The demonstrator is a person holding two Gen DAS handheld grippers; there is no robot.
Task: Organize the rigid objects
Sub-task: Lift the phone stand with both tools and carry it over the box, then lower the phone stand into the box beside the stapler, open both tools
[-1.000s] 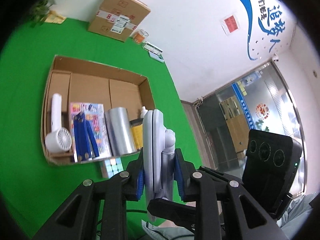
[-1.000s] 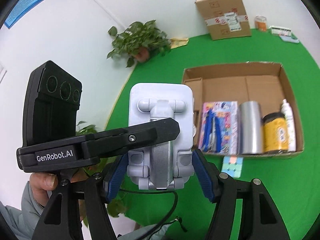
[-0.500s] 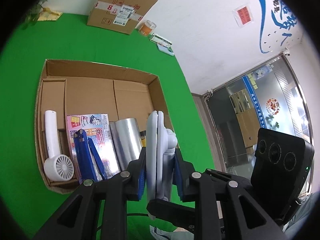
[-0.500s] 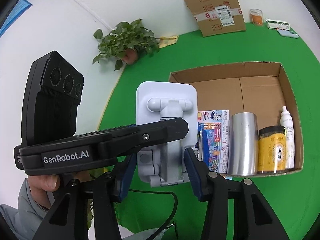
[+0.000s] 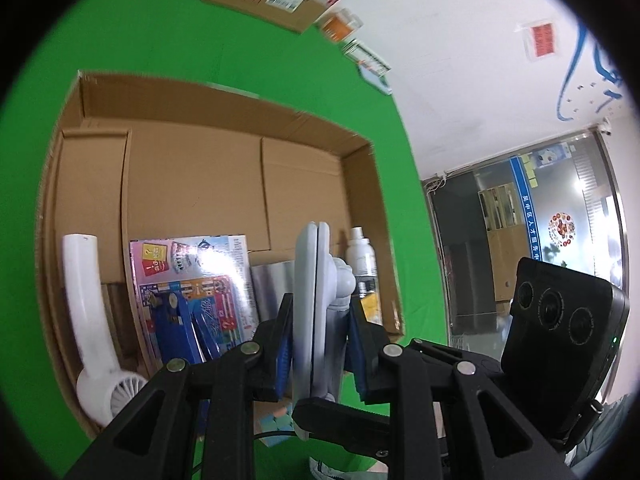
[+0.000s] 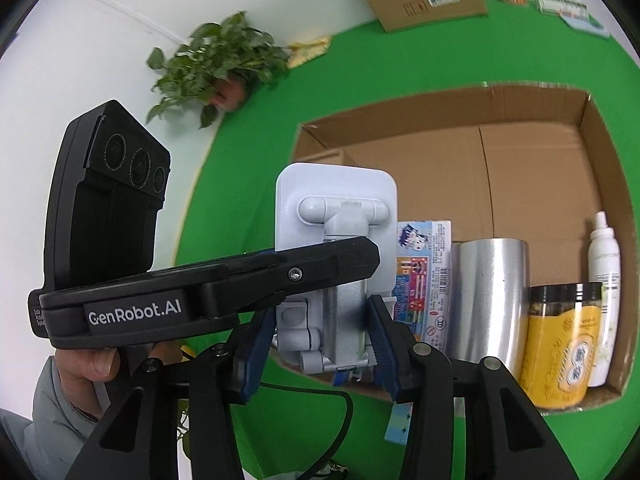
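1. At far left inside the cardboard box (image 5: 224, 92), the white fan (image 5: 86, 320) lies flat, so that one is filed.
2. Moving right, we have the carded pack (image 5: 192, 280) with its blue tool. After it come the silver cylinder (image 6: 488, 296), the yellow jar (image 6: 560, 344) and the white bottle (image 6: 604, 280) by the right wall. It's a tidy row along the near side, with bare cardboard behind it.
3. Centre stage, the grey stand (image 6: 336, 216) is up in the air over the box's near edge, not yet down.
   - The left gripper (image 5: 320, 340) pinches it edge-on, pads pressed on its flat faces.
   - The right gripper (image 6: 320, 340) has just been closing its jaws with the stand's lower stem between them. Its pads look to be touching both sides.
4. Progress looks well along, with five items placed. Left to do, I'd say, are setting the stand into the box and collecting the pastel cube (image 6: 400, 420), which sits on the green cloth (image 5: 120, 32) just outside the near wall.
5. Hard to see:
   - The person's hand (image 6: 96, 364) shows only a thumb and a sleeve.
   - The stand blocks the middle of the row in the left view, where the jar barely peeks out.
   - The gripper arms cut off the cube.
   - The pack's print is unreadable.
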